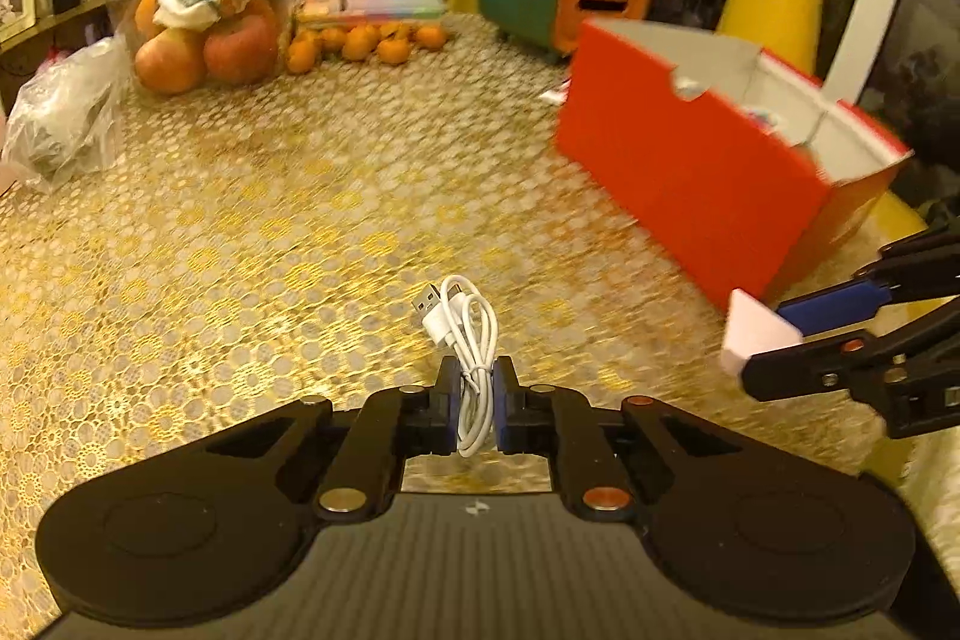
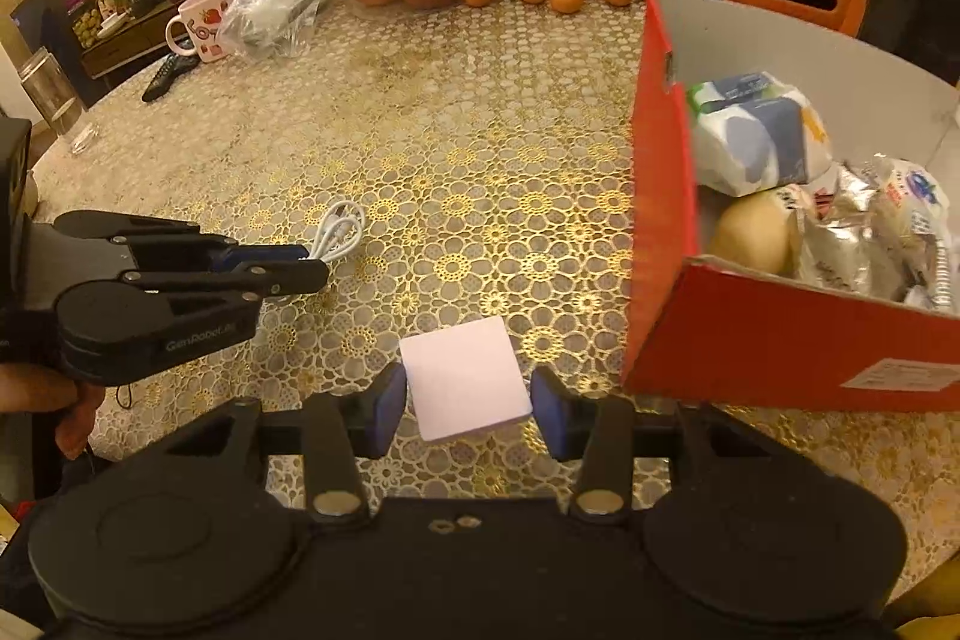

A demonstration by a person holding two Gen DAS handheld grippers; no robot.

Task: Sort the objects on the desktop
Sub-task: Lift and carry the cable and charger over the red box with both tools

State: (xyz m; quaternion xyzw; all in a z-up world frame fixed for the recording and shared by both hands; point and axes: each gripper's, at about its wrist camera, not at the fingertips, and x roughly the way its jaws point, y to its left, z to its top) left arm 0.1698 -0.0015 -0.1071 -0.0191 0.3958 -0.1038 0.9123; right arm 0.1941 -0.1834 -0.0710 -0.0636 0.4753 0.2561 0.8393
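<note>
You can read only one text for sure: "GenRobot.AI", embossed on the black body of the left gripper (image 2: pixel 312 268), in the right wrist view, on the round housing near the person's hand (image 2: pixel 66 400). The red cardboard box (image 2: pixel 780 340) carries a white label at its lower right corner; print is there, but too small for you to read. The packets inside the box (image 2: pixel 900 214) show printed marks and characters, blurred beyond reading. The pink mug (image 2: pixel 201 19) has a strawberry design with some lettering you can't make out. Left wrist view: a small logo mark on the gripper body, no legible text.
</note>
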